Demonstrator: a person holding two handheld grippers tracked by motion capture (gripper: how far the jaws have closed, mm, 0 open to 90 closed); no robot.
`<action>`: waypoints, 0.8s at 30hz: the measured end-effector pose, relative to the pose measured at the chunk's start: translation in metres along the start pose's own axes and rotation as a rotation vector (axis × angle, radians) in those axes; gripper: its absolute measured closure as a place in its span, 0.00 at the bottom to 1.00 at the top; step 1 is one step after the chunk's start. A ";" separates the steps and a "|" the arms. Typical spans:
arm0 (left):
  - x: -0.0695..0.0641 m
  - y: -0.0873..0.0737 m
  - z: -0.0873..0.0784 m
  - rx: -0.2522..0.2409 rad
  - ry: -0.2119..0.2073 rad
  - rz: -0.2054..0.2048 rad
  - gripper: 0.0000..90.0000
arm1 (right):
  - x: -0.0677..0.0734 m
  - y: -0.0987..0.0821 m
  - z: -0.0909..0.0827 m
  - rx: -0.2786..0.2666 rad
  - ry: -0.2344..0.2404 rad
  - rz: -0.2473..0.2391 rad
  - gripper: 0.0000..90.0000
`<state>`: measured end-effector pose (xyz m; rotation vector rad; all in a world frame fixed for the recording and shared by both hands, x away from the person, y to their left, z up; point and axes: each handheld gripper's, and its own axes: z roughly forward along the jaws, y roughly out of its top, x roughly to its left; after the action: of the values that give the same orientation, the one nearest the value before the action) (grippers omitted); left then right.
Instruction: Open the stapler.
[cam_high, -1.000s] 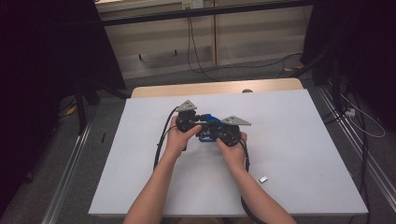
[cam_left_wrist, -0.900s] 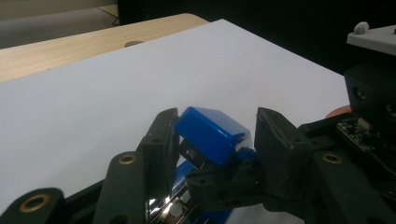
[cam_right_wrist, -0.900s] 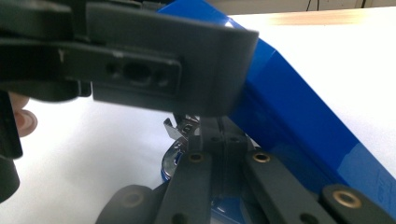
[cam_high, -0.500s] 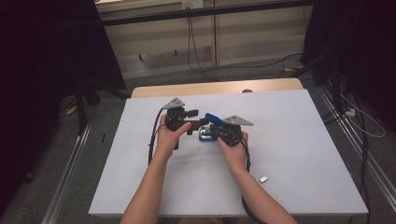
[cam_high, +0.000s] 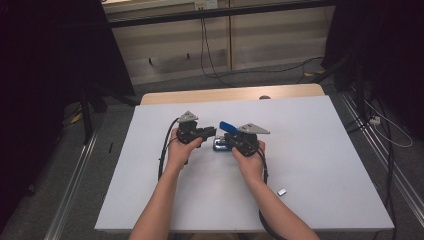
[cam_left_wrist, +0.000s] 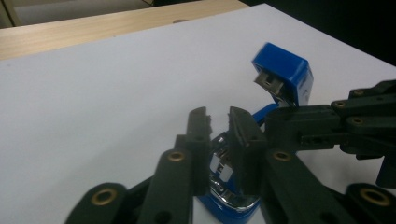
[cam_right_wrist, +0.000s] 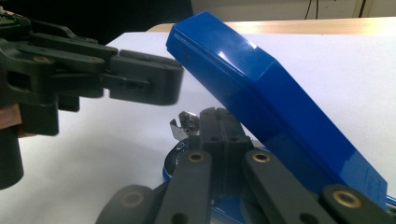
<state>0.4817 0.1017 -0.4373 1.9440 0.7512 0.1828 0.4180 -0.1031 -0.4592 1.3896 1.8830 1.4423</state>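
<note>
1. The blue plastic stapler (cam_high: 225, 137) with its shiny metal staple channel sat near the middle of the white worktop (cam_high: 310, 150), its lid (cam_right_wrist: 261, 88) swung up and tilted open.
2. The right hand-held gripper (cam_right_wrist: 219, 116) had its jaws fully together, pinning the stapler's lower part, seemingly at the metal channel.
3. The left hand-held gripper (cam_left_wrist: 217, 119) had just been closing; its jaws stood a narrow gap apart over the channel (cam_left_wrist: 222, 170), and whether they pinched anything could not be told.
4. Judged from this, opening the stapler was done; work inside the channel, probably loading or clearing staples, was in hand, and shutting the lid was left.
5. A small silver metal piece (cam_high: 282, 191) lay well apart, near the worktop's front right.
</note>
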 end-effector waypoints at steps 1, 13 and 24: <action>-0.001 0.000 0.002 0.003 -0.002 0.010 0.96 | 0.000 0.000 0.000 0.000 0.003 0.000 1.00; -0.009 -0.004 0.010 0.049 -0.001 0.063 1.00 | 0.001 0.001 0.001 0.007 0.004 -0.016 1.00; -0.009 -0.009 0.011 0.057 0.002 0.066 1.00 | 0.013 0.014 0.006 -0.002 -0.042 -0.097 1.00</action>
<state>0.4754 0.0908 -0.4485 2.0240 0.7011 0.2055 0.4234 -0.0888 -0.4461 1.2994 1.8946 1.3578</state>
